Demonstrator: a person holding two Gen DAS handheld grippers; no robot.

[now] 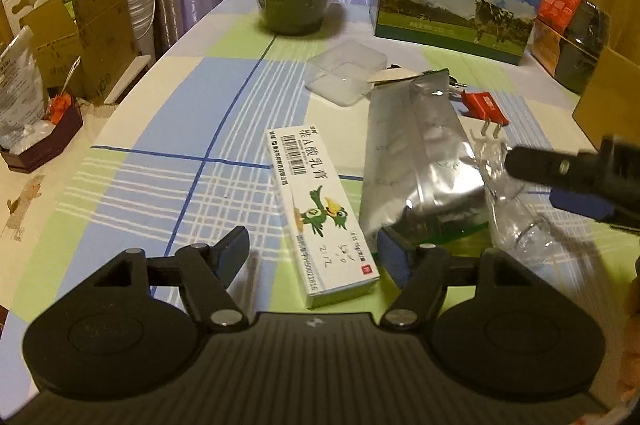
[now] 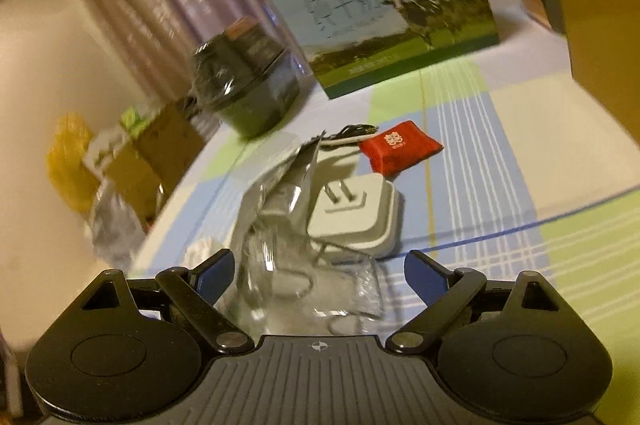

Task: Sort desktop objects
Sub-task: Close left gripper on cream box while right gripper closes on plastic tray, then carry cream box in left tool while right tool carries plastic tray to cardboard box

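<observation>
Sorting looks barely begun: the ointment box (image 1: 324, 213), foil pouch (image 1: 416, 161), clear tray (image 1: 346, 71), red packet (image 2: 400, 150) and white plug (image 2: 356, 217) all lie loose mid-table (image 1: 160, 145). The left claw (image 1: 314, 251) gapes empty around the box's near end. The right claw (image 2: 318, 271) gapes over clear wrapping (image 2: 308, 285), gripping nothing. Only the right view shows the plug fully; only the left shows the box.
</observation>
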